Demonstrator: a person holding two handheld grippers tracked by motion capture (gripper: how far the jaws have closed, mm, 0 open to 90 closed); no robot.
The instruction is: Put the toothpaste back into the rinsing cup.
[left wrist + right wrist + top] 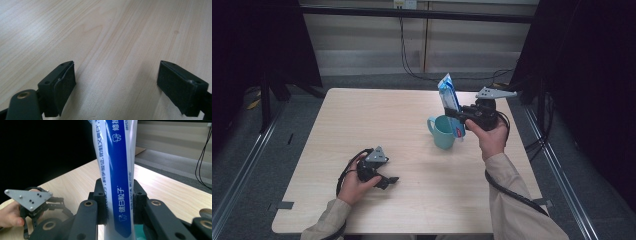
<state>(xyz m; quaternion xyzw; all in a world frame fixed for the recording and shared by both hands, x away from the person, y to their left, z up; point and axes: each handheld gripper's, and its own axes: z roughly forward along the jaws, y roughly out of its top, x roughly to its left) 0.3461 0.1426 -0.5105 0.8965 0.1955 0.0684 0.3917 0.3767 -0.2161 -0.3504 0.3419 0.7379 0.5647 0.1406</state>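
A blue and white toothpaste tube [450, 102] stands upright, its lower end inside a teal mug [442, 132] at the middle right of the table. My right gripper [458, 116] is shut on the tube from the right. In the right gripper view the tube [118, 182] is pinched between both black pads, and a bit of the mug's teal [140, 233] shows below. My left gripper [388, 181] rests low on the table near the front left, open, with bare wood between its pads [65, 86].
The light wooden table [362, 125] has free room on its left half and front. Black curtains stand on both sides, and cables hang down the back wall [404, 45]. The other hand's gripper [32, 202] appears at lower left in the right gripper view.
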